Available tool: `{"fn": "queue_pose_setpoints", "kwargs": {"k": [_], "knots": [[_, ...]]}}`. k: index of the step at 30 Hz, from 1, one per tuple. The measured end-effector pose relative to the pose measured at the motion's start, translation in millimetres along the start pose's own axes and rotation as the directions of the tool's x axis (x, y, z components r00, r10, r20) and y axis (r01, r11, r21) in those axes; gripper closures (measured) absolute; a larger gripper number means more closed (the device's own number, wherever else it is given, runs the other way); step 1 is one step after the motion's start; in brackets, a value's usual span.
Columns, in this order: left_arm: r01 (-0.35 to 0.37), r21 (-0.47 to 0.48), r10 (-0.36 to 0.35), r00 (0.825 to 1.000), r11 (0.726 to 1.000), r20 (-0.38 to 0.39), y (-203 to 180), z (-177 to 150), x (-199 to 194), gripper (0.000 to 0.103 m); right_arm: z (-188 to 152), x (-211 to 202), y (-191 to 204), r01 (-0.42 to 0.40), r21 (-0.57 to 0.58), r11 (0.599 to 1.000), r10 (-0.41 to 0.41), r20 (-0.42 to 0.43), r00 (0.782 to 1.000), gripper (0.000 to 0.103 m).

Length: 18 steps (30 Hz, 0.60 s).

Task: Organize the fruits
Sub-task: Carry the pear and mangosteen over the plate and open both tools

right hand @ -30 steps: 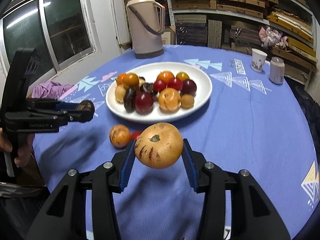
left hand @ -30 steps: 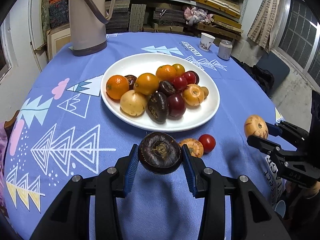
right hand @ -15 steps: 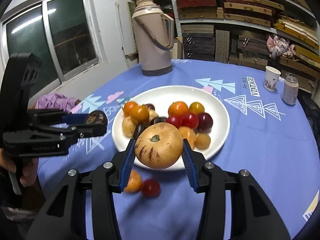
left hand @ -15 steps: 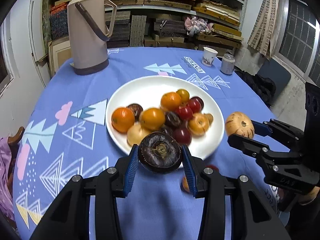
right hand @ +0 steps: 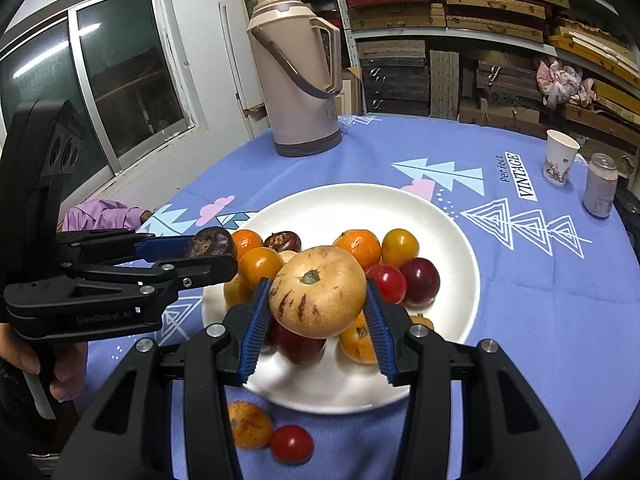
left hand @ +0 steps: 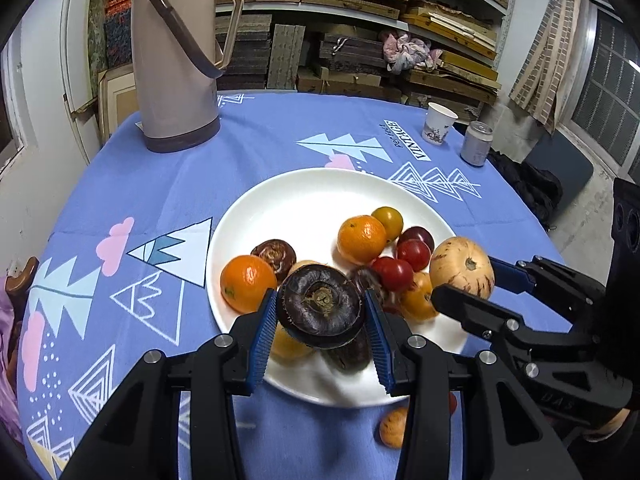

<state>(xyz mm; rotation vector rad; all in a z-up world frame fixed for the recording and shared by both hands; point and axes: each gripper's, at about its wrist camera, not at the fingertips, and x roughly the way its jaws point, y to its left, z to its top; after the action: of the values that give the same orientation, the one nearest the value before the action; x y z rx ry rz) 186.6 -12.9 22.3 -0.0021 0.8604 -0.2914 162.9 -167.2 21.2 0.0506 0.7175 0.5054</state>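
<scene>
A white plate (left hand: 304,200) (right hand: 460,240) on the blue tablecloth holds several oranges, red and dark fruits. My left gripper (left hand: 320,312) is shut on a dark purple fruit (left hand: 320,306) above the plate's near edge. My right gripper (right hand: 316,298) is shut on a tan fruit with purple streaks (right hand: 318,290), also held over the plate. Each gripper shows in the other's view: the right gripper (left hand: 466,278) with the tan fruit (left hand: 462,266), the left gripper (right hand: 210,250) with the dark fruit (right hand: 212,242). On the cloth in front of the plate lie an orange fruit (right hand: 248,424) and a red tomato (right hand: 291,443).
A tall beige thermos (left hand: 176,56) (right hand: 300,72) stands at the back of the table. A paper cup (right hand: 560,158) and a can (right hand: 599,190) stand at the far right. Shelves with stacked boards are behind, and a window (right hand: 100,80) is at the left. A hand (right hand: 60,368) holds the left gripper.
Both grippers have moved forward from the near cloth to over the plate, each still holding its fruit. The loose orange fruit and tomato now lie behind the fingertips.
</scene>
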Motion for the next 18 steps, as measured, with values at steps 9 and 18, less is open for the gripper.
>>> {"fn": "queue_pose_setpoints", "kwargs": {"k": [9,18], "knots": [[-0.007,-0.009,0.007,1.0,1.0,-0.01,5,9,15,0.06,8,19,-9,0.008,0.018,1.0,-0.008,-0.015,1.0,0.058],[-0.008,-0.016,0.008,1.0,1.0,-0.008,6,19,24,0.06,11,33,-16,0.03,0.021,0.999,-0.03,-0.031,0.999,0.058]]}}
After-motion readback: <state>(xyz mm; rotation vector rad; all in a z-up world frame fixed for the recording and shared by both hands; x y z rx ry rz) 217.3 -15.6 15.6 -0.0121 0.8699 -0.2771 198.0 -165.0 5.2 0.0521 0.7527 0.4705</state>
